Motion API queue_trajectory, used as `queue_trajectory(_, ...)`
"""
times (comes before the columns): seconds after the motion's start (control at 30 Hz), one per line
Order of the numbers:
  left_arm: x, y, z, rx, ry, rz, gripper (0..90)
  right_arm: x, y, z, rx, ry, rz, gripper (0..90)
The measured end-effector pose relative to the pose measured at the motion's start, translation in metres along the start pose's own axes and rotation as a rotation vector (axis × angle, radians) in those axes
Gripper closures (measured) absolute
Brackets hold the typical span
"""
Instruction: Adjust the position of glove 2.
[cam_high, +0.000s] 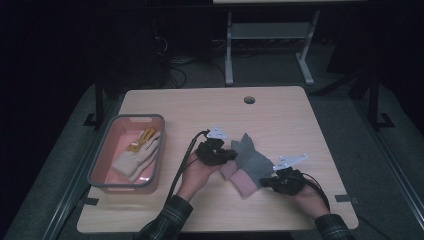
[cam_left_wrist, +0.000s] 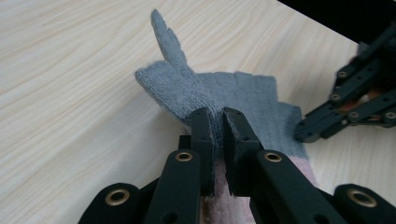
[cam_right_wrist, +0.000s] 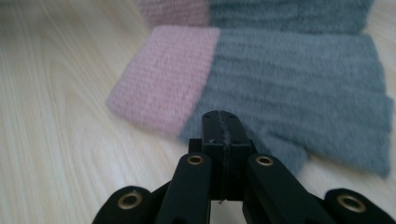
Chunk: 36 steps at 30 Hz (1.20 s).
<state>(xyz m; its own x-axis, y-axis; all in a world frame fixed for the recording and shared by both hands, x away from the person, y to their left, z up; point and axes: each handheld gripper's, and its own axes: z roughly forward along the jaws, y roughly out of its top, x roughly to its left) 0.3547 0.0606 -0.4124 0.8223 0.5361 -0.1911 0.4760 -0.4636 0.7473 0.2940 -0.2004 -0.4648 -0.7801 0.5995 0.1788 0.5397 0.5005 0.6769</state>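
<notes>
Grey glove (cam_left_wrist: 224, 93) between both tools, pinched by left tool (cam_left_wrist: 217, 116).

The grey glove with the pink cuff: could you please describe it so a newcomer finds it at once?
On the wooden table, right of the pink tray, the grey glove lies between both grippers. The left gripper pinches it. Unlike the cream gloves in the tray, it is grey, pink-cuffed.
</notes>
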Motion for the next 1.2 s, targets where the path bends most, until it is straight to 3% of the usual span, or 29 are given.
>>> queue_trajectory(0.37, -0.016, 0.004, 0.009, 0.026, -0.039, 0.049, 83.7, 0.003, 0.013, 0.015, 0.003, 0.008, -0.025, 90.0)
queue_trajectory(0.67, -0.034, 0.000, 0.024, 0.058, -0.075, 0.085, 84.3, 0.004, 0.012, 0.016, -0.005, 0.009, -0.021, 90.0)
queue_trajectory(0.87, -0.036, -0.007, 0.033, 0.088, -0.117, 0.084, 83.0, 0.004, 0.010, 0.010, -0.002, -0.002, -0.036, 90.0)
queue_trajectory(0.93, -0.038, -0.008, 0.034, 0.096, -0.130, 0.073, 80.9, 0.000, 0.008, 0.003, -0.003, -0.027, -0.041, 90.0)
queue_trajectory(1.03, -0.041, -0.008, 0.035, 0.096, -0.160, 0.077, 78.5, -0.011, 0.001, -0.013, -0.027, -0.073, 0.001, 90.0)
queue_trajectory(1.2, -0.044, -0.008, 0.034, 0.089, -0.161, 0.089, 79.1, -0.031, -0.008, -0.031, -0.064, -0.147, 0.059, 86.3)
